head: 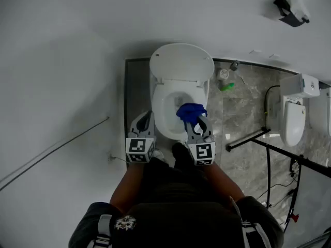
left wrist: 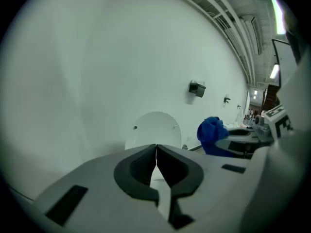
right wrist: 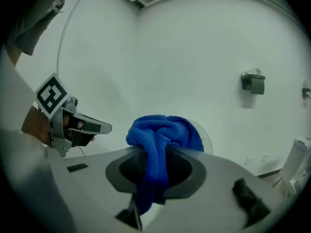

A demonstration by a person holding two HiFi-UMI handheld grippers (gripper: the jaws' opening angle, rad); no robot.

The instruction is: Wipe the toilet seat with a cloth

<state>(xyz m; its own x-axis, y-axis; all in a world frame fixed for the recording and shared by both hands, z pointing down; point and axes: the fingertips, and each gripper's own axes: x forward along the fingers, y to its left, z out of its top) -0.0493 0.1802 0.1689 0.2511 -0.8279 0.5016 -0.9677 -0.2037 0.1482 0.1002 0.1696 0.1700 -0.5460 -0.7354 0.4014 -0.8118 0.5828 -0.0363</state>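
Blue terry cloth [head: 190, 111] hangs bunched from the right gripper [head: 195, 122] over the bowl, just ahead of its fingertips. The white plastic toilet seat [head: 157, 107] lies below and to either side of them. The wipe would likely go best with the cloth pressed flat on the rim and drawn round it, not dangled inside. The left gripper [head: 147, 117] hovers at the seat's left edge, and both grippers tilt moderately downward.

In the left gripper view its jaws are pressed together on nothing, with the raised white lid [left wrist: 155, 127] beyond them.

In the right gripper view the jaws clamp the cloth's middle, and folds spill above and below the grip.
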